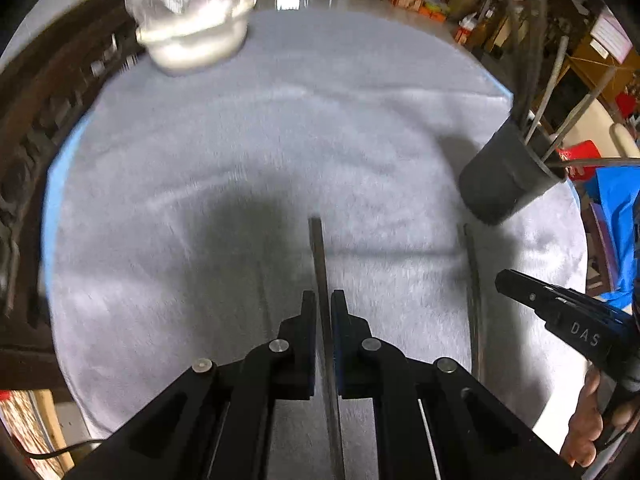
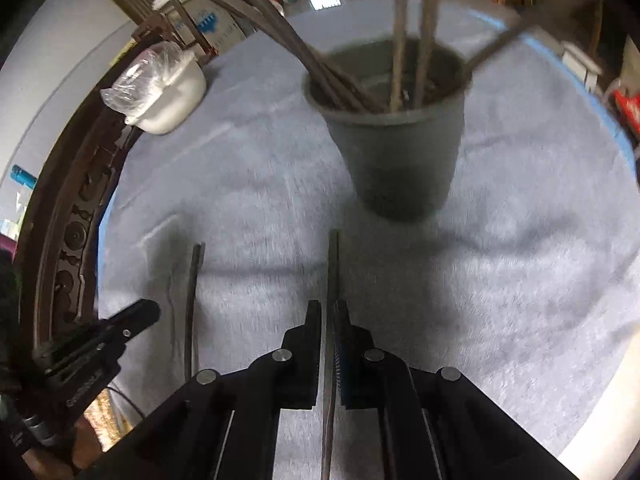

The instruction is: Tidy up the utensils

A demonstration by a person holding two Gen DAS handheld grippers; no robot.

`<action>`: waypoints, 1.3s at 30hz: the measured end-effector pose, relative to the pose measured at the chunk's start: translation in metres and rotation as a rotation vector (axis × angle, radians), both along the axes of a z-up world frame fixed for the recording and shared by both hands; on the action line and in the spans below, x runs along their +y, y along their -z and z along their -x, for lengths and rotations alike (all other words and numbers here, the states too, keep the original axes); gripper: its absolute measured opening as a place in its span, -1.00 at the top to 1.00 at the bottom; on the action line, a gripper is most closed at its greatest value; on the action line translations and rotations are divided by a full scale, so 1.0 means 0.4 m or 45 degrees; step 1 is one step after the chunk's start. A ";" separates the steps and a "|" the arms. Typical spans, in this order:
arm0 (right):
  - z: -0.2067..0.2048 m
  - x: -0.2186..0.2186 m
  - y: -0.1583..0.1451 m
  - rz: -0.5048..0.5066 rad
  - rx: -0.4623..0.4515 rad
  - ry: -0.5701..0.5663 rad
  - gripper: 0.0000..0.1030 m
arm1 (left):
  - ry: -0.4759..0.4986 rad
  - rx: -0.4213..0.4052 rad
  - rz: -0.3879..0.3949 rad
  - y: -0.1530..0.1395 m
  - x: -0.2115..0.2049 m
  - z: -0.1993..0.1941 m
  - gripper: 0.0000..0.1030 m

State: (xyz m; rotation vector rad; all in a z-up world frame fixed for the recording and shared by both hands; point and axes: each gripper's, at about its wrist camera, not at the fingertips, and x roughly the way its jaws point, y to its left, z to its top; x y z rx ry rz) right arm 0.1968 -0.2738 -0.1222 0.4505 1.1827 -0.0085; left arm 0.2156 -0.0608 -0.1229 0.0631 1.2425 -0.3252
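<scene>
My left gripper is shut on a thin metal utensil handle that points forward over the grey cloth. My right gripper is shut on another thin metal utensil handle, pointing toward the grey cup just ahead. The cup holds several metal utensils standing upright or leaning. In the left wrist view the cup is at the right, and the right gripper with its utensil is below it. In the right wrist view the left gripper and its utensil are at the lower left.
A white bowl covered with clear plastic wrap stands at the far left of the cloth-covered table; it also shows in the right wrist view. A dark carved wooden rail runs along the table's left edge.
</scene>
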 end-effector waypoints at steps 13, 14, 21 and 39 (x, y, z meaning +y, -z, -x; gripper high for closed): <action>-0.008 -0.005 0.032 0.007 0.040 0.041 0.01 | -0.040 0.171 0.022 0.075 0.014 -0.022 0.26; -0.011 -0.003 0.035 0.018 0.047 0.029 0.34 | -0.039 0.176 0.016 0.078 0.011 -0.023 0.26; -0.026 0.027 0.048 0.112 0.074 -0.013 0.63 | -0.037 0.178 -0.005 0.094 -0.017 -0.027 0.25; -0.033 0.029 0.076 0.084 0.112 -0.030 0.84 | -0.005 0.088 -0.114 0.111 -0.073 -0.052 0.64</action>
